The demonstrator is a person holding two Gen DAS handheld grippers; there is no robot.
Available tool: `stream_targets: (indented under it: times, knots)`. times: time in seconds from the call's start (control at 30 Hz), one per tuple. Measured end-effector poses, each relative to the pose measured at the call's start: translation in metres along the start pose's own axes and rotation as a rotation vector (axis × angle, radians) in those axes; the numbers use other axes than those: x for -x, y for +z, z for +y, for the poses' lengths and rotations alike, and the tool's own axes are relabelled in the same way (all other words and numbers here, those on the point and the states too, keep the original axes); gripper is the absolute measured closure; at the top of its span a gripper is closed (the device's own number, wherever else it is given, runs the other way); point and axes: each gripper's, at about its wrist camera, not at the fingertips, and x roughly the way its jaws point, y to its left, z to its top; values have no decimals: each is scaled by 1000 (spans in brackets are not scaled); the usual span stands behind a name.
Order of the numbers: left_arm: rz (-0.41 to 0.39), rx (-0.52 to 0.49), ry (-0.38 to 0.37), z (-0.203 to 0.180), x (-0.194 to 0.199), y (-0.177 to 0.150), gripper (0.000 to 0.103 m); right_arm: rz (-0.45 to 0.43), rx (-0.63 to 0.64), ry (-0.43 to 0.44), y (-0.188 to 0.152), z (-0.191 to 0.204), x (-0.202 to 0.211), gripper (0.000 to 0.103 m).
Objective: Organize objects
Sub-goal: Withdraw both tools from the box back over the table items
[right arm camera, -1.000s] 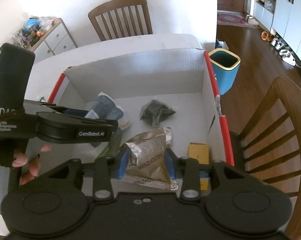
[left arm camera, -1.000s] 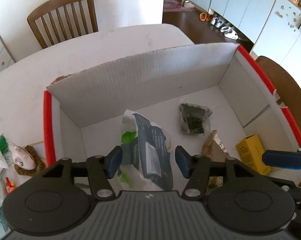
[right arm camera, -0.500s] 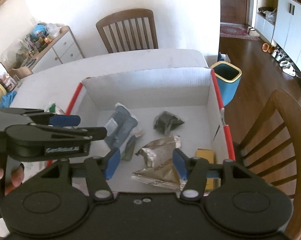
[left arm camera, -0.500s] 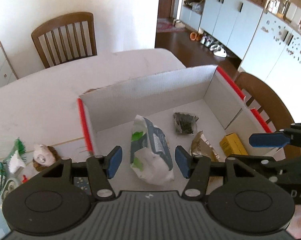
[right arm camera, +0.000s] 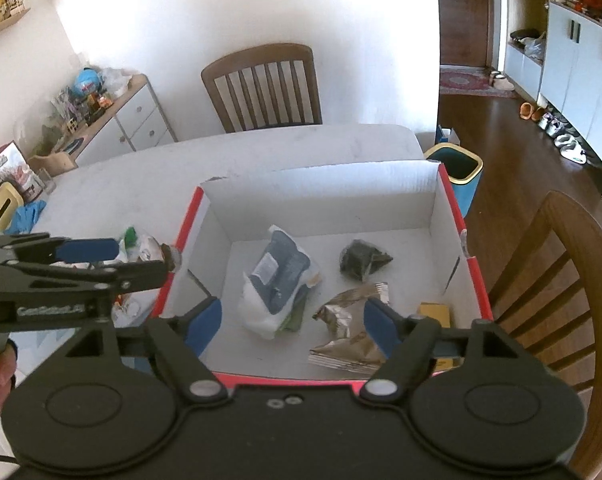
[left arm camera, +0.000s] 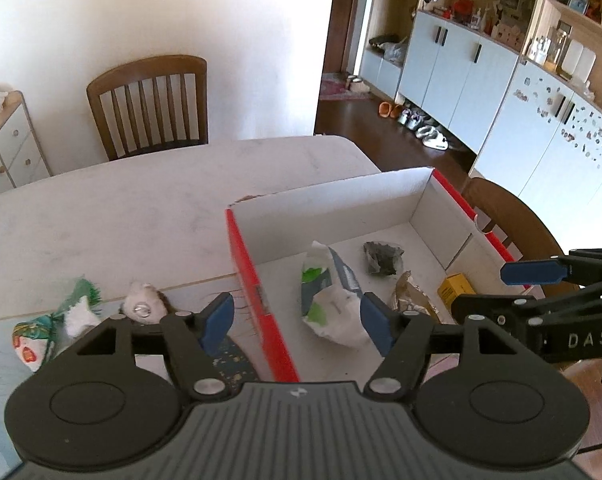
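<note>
A red-edged cardboard box (left arm camera: 245, 272) (right arm camera: 445, 188) stands on the white table. Inside lie a white and blue-grey pouch (left arm camera: 333, 300) (right arm camera: 277, 276), a dark leaf packet (left arm camera: 383, 258) (right arm camera: 363, 260), a crumpled foil bag (left arm camera: 411, 300) (right arm camera: 347, 336) and a small yellow box (left arm camera: 455, 286) (right arm camera: 435, 312). My left gripper (left arm camera: 297, 322) is open and empty, above the box's left wall. My right gripper (right arm camera: 293, 326) is open and empty, above the box's near edge. Each gripper shows in the other's view, the right one (left arm camera: 541, 276) and the left one (right arm camera: 85, 256).
Left of the box lie a green-and-white packet (left arm camera: 53, 328), a small white plush (left arm camera: 143, 306) (right arm camera: 149, 248) and other items. Wooden chairs (left arm camera: 149, 108) (right arm camera: 557, 264) stand behind and right of the table. A teal bin (right arm camera: 457, 172) is on the floor. A tissue box (right arm camera: 1, 208) sits far left.
Both grippers have pulled back and up from the box. The right gripper opened and let go of the foil bag, which now lies in the box. The left gripper opened wider and shifted left.
</note>
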Motion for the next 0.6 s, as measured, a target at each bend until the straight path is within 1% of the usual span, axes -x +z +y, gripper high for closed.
stream_targets:
  times: [0.07,0.2,0.33,0.5,0.6]
  knots:
    - [-15,3,-4,7,8,-2,29,-13,-5,-5,-2,6,2,21]
    - [-38,11,-16,23,21,-6,21,-37,-12,-11,-3,20,5,15]
    - [-35,32,-23,42,29,-11,19,-63,-22,-7,-7,36,7,4]
    - [-42,46,-28,67,39,-18,19,-77,-43,-11,-10,57,4,1]
    - [-47,51,-31,82,43,-22,16,-79,-54,-15,-13,71,0,1]
